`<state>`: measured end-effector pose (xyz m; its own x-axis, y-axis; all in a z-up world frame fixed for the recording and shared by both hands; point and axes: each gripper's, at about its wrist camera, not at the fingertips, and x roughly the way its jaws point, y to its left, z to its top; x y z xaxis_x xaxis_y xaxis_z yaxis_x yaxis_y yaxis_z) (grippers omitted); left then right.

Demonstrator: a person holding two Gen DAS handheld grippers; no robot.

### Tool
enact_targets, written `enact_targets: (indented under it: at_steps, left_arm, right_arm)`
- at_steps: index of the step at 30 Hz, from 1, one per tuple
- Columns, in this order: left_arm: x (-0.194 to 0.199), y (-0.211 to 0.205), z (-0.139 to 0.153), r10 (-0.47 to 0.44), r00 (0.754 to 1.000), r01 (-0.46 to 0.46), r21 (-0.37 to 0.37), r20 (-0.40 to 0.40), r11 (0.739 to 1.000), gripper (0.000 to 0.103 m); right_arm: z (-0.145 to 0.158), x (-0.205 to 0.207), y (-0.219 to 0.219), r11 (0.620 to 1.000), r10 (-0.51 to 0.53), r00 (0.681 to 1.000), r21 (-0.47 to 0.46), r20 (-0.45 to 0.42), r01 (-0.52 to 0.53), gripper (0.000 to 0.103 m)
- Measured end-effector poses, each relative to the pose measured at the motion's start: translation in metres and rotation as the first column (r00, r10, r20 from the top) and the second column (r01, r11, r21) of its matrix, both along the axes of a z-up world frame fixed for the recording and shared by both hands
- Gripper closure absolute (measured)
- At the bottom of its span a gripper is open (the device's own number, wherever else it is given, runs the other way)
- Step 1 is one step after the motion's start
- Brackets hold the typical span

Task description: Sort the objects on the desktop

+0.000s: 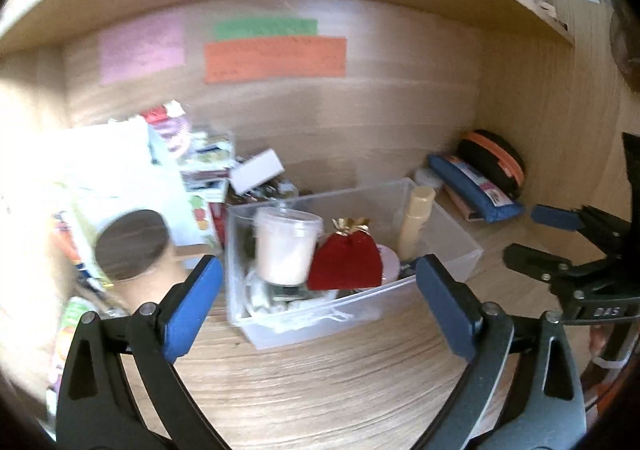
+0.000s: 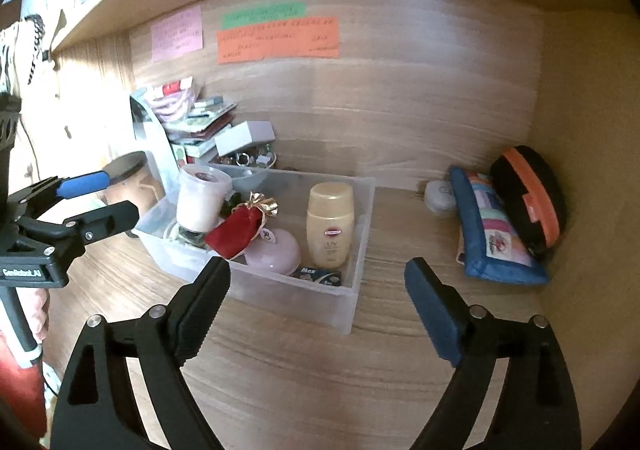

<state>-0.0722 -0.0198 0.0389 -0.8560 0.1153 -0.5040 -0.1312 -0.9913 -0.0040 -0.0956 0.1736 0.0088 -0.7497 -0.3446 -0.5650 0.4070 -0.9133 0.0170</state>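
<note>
Two grippers, both with jaws spread wide and nothing between the pads. Left gripper (image 1: 320,302) hovers above the wooden desk (image 1: 320,390), aimed at the near wall of the clear plastic bin (image 1: 452,234); neither blue pad touches it. Right gripper (image 2: 318,302) hangs over bare desk just in front of the bin's near right corner, also apart from it.

Bin sits on the desk near the back panel, open-topped. Inside: white lidded jar (image 2: 200,202) upright at the left; red pouch (image 2: 234,232) with a gold bow lying beside it; pink rounded case (image 2: 276,252) under the pouch's edge; beige UV lotion bottle (image 2: 331,228) upright on the right side; small dark pack marked "Max" (image 2: 318,276) flat at the front wall.

Right of the bin, well apart: blue zip pouch (image 2: 492,238) propped on edge, black case with orange trim (image 2: 528,198) leaning behind it against the side wall, small white round container (image 2: 440,196) at the back.

Left of the bin: stack of boxes and packets (image 2: 200,118), and a brown cylinder with a dark lid (image 1: 132,246).

Back panel carries pink (image 2: 177,33), green (image 2: 262,15) and orange (image 2: 278,40) paper notes; writing unreadable.
</note>
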Motion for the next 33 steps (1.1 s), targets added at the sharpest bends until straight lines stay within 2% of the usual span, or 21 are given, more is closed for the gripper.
enact_targets:
  at_steps: [8, 14, 24, 33]
  left_arm:
    - [0.043, 0.014, 0.01, 0.05, 0.994, -0.055, -0.048, -0.1, 0.997, 0.003]
    - [0.056, 0.018, 0.005, 0.054, 0.996, -0.053, 0.013, -0.07, 0.998, 0.003]
    - [0.05, 0.026, -0.014, 0.083, 0.996, -0.083, 0.0, -0.037, 0.997, 0.003]
    - [0.042, 0.03, -0.018, 0.085, 0.995, -0.086, -0.015, -0.055, 0.996, 0.003]
  right_arm:
    - [0.007, 0.034, 0.011, 0.998, -0.001, 0.999, -0.062, -0.034, -0.002, 0.005]
    - [0.013, 0.059, 0.017, 0.998, -0.012, 0.997, -0.058, -0.081, 0.007, 0.0]
    - [0.011, 0.072, 0.019, 0.999, -0.009, 0.996, -0.044, -0.083, 0.005, 0.0]
    - [0.002, 0.056, 0.017, 0.998, -0.014, 0.999, -0.065, -0.04, 0.011, 0.0]
